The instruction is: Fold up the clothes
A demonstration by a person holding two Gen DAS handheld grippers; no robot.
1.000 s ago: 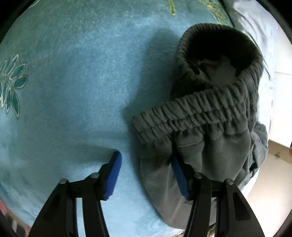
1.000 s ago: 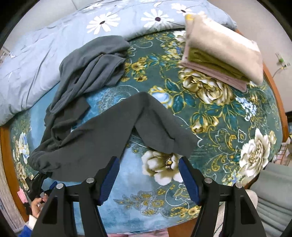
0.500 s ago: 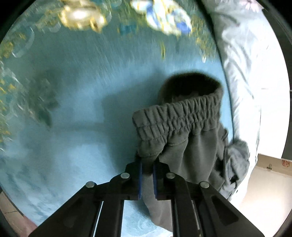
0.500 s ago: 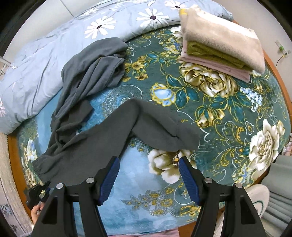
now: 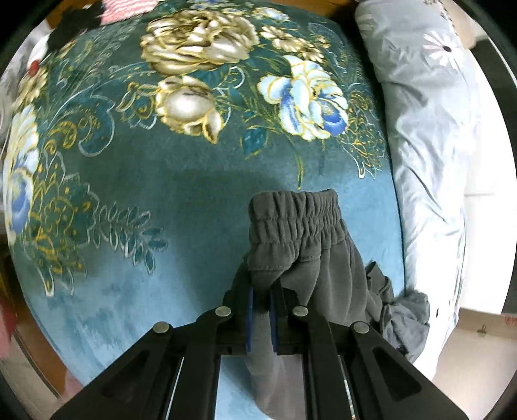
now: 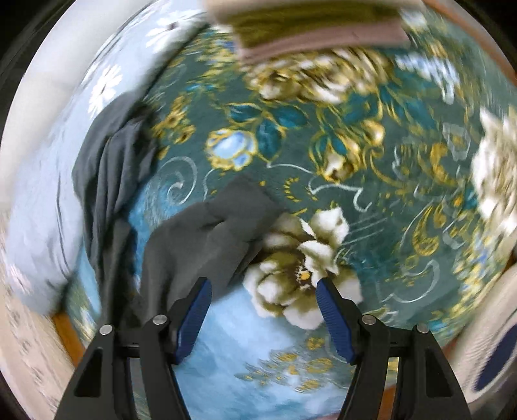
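A pair of grey pants with a gathered elastic waistband (image 5: 295, 223) hangs from my left gripper (image 5: 260, 302), which is shut on the cloth just under the waistband and holds it above the teal flowered blanket (image 5: 155, 194). In the right wrist view the pants' legs (image 6: 210, 239) lie bunched on the blanket, just ahead and left of my right gripper (image 6: 263, 310). That gripper is open and empty above the blanket. A second dark grey garment (image 6: 113, 168) lies to the left of the pants.
A pale blue quilt with white daisies lies along the bed's side (image 5: 429, 161) and shows in the right wrist view (image 6: 42, 200). A stack of folded beige and olive cloth (image 6: 307, 26) sits at the far end. The wooden bed edge (image 6: 69, 332) is at lower left.
My left gripper closed on the pants near the waistband and lifted them off the blanket. My right gripper stayed open and swung down and closer to the pants' legs, which have bunched up.
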